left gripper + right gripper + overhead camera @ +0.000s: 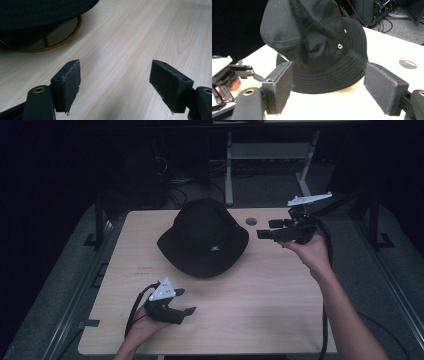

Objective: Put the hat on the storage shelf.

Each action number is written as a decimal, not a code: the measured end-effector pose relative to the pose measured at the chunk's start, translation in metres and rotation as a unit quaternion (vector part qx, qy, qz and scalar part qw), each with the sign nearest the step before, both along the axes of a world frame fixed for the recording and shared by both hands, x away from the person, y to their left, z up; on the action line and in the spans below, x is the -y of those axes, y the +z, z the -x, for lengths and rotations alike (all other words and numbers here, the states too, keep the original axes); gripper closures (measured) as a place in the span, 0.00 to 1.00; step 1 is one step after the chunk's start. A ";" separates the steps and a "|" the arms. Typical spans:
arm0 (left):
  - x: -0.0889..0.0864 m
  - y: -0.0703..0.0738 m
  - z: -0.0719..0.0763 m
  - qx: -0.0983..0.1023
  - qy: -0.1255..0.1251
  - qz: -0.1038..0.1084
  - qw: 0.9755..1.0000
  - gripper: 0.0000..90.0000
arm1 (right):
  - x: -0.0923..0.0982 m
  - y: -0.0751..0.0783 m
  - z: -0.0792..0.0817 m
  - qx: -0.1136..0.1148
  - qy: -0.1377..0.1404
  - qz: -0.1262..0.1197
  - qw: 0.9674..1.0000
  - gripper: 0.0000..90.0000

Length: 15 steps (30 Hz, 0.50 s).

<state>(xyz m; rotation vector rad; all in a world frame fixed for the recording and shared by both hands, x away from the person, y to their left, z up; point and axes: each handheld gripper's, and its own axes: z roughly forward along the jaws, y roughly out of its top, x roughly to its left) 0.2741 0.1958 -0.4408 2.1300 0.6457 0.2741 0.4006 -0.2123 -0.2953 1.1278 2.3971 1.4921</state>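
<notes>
A black hat [204, 239] sits brim-down on the far middle of the light wooden table [260, 290], just left of a small round hole [251, 221] in the tabletop; the left gripper view shows a brass-coloured ring [65, 39] under its brim. The left gripper [185, 301] hovers low over the near left part of the table, near the hat's front brim but apart from it, its jaws spread wide with nothing between them. The right gripper [266, 229] is held above the far right edge, pointing at the hat from just beside the brim, its jaws likewise wide apart and empty.
</notes>
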 end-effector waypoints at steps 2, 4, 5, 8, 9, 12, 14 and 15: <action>0.000 0.000 0.000 -0.001 0.000 -0.001 1.000 0.27 | 0.003 -0.004 0.001 -0.004 -0.003 0.000 1.000 0.25; 0.000 0.000 0.000 -0.001 0.001 -0.001 1.000 0.27 | 0.006 -0.008 0.001 -0.007 -0.005 0.000 1.000 0.25; 0.000 0.000 0.000 0.000 0.001 -0.002 1.000 0.27 | 0.008 -0.009 0.001 -0.009 -0.007 -0.001 1.000 0.25; -0.002 0.000 0.000 -0.001 0.002 -0.001 1.000 0.27 | 0.013 -0.015 0.003 -0.011 -0.010 -0.001 1.000 0.25; -0.002 0.000 0.000 -0.001 0.003 0.000 1.000 0.27 | 0.014 -0.016 0.004 -0.013 -0.012 -0.003 1.000 0.25; -0.002 -0.001 0.001 -0.003 0.007 0.004 1.000 0.27 | 0.019 -0.022 0.006 -0.017 -0.016 -0.001 1.000 0.24; -0.002 -0.001 0.001 -0.003 0.008 0.005 1.000 0.27 | 0.022 -0.025 0.007 -0.020 -0.018 -0.002 1.000 0.24; -0.002 -0.001 0.001 -0.003 0.007 0.005 1.000 0.27 | 0.024 -0.027 0.008 -0.022 -0.019 -0.002 1.000 0.24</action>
